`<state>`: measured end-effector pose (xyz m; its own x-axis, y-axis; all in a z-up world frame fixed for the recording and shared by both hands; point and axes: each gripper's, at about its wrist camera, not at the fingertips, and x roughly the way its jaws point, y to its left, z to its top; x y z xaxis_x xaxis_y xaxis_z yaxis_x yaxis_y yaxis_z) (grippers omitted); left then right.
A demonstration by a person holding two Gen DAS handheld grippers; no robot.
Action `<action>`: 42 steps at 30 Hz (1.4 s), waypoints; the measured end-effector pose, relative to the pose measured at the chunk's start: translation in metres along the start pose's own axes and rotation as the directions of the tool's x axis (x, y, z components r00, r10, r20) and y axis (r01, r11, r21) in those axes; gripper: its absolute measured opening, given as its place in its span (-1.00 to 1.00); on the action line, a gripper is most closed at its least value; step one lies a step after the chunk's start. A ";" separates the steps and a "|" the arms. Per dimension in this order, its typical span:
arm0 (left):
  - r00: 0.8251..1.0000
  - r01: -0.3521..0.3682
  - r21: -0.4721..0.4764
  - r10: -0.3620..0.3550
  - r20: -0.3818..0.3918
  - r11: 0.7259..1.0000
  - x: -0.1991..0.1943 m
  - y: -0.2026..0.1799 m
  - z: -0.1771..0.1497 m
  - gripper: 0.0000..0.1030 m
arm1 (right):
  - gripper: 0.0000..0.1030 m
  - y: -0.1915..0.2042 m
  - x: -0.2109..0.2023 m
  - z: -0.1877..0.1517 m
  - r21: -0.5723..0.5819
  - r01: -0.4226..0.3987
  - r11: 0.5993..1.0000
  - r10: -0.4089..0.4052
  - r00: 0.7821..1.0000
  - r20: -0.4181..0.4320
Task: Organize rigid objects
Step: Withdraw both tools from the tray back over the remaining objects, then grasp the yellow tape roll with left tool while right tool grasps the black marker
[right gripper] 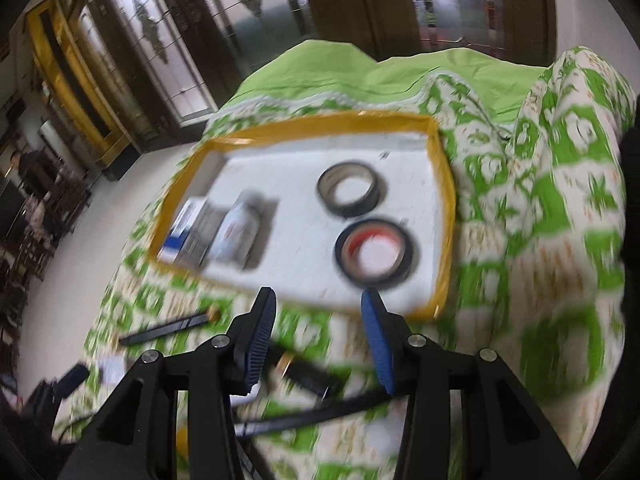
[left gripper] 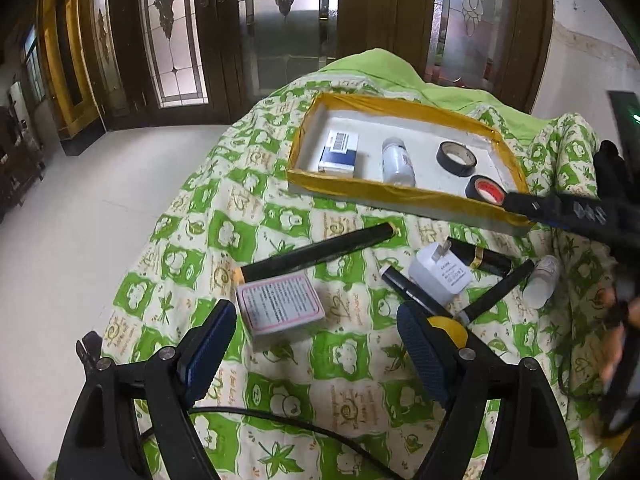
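A yellow-rimmed white tray (left gripper: pixel 308 120) (right gripper: pixel 444 216) on the green-checked cloth holds a blue-white box (left gripper: pixel 338 154) (right gripper: pixel 186 232), a white bottle (left gripper: pixel 396 160) (right gripper: pixel 238 232), a black tape roll (left gripper: pixel 456 158) (right gripper: pixel 348 194) and a red-cored tape roll (left gripper: pixel 486 190) (right gripper: pixel 376 254). In front of it lie a pink-white box (left gripper: pixel 280 306), a long black rod (left gripper: pixel 316 252), a white charger (left gripper: pixel 440 274), black pens (left gripper: pixel 496 290), a black-gold tube (left gripper: pixel 480 258) and a small white bottle (left gripper: pixel 542 280). My left gripper (left gripper: pixel 316 348) is open and empty, just short of the pink-white box. My right gripper (right gripper: pixel 318 342) is open and empty, above the tray's near rim.
A yellow round object (left gripper: pixel 448 330) sits behind my left gripper's right finger. A black cable (left gripper: pixel 304 424) crosses the cloth near the front. The cloth bunches up high on the right (right gripper: pixel 560 160). Wooden glass doors (left gripper: pixel 280 20) and pale floor (left gripper: pixel 80 220) lie beyond.
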<state>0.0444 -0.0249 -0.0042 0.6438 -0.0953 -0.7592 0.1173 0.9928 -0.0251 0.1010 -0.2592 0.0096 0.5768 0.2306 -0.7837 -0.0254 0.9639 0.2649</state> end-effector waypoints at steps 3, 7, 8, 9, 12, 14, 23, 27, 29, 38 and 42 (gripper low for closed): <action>1.000 0.012 -0.022 -0.012 -0.009 1.000 -0.002 0.004 -0.003 0.66 | -0.08 0.010 -0.010 -0.018 -0.039 -0.012 0.999 0.011 1.000 -0.010; 0.998 0.033 -0.067 -0.036 -0.045 0.997 0.003 0.011 -0.006 0.69 | 0.09 0.019 -0.021 -0.040 -0.067 -0.011 0.998 0.009 1.000 -0.019; 0.998 0.037 -0.074 -0.041 -0.051 0.997 0.003 0.012 -0.006 0.70 | 0.09 0.018 -0.022 -0.042 -0.067 -0.009 0.998 0.008 1.000 -0.021; 0.997 0.041 -0.082 -0.046 -0.056 0.996 0.004 0.013 -0.007 0.71 | 0.10 0.017 -0.024 -0.045 -0.064 -0.008 0.998 0.006 1.000 -0.021; 0.995 0.057 -0.100 -0.065 -0.081 0.993 0.009 0.015 -0.008 0.73 | 0.19 0.013 -0.029 -0.048 -0.043 -0.005 0.999 0.005 1.000 -0.014; 0.994 0.064 -0.104 -0.073 -0.085 0.993 0.009 0.015 -0.009 0.73 | 0.26 0.009 -0.031 -0.048 -0.028 0.004 1.000 -0.004 1.000 -0.005; 0.993 0.093 -0.083 -0.099 -0.069 0.992 0.003 0.009 -0.009 0.73 | 0.28 0.001 -0.032 -0.046 0.006 0.011 1.000 -0.011 1.000 -0.001; 0.991 0.118 -0.053 -0.121 -0.061 0.992 0.000 0.001 -0.009 0.73 | 0.28 -0.002 -0.034 -0.044 0.021 0.007 1.000 -0.007 1.000 0.006; 0.989 0.129 -0.012 -0.129 -0.066 0.992 0.000 -0.009 -0.009 0.73 | 0.28 -0.003 -0.033 -0.043 0.029 0.005 1.000 -0.005 1.000 0.002; 0.980 0.188 0.242 -0.163 -0.118 0.952 0.006 -0.072 -0.013 0.46 | 0.28 -0.006 -0.030 -0.043 0.054 -0.024 0.998 0.026 0.999 -0.029; 0.972 0.189 0.268 -0.140 -0.190 0.945 0.027 -0.082 -0.017 -0.11 | 0.28 -0.009 -0.027 -0.044 0.077 -0.038 0.996 0.042 0.998 -0.056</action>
<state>0.0389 -0.1080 -0.0336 0.4659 -0.2180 -0.8576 0.4352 0.9003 0.0075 0.0499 -0.2677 0.0034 0.5285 0.2782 -0.8021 0.0154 0.9415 0.3368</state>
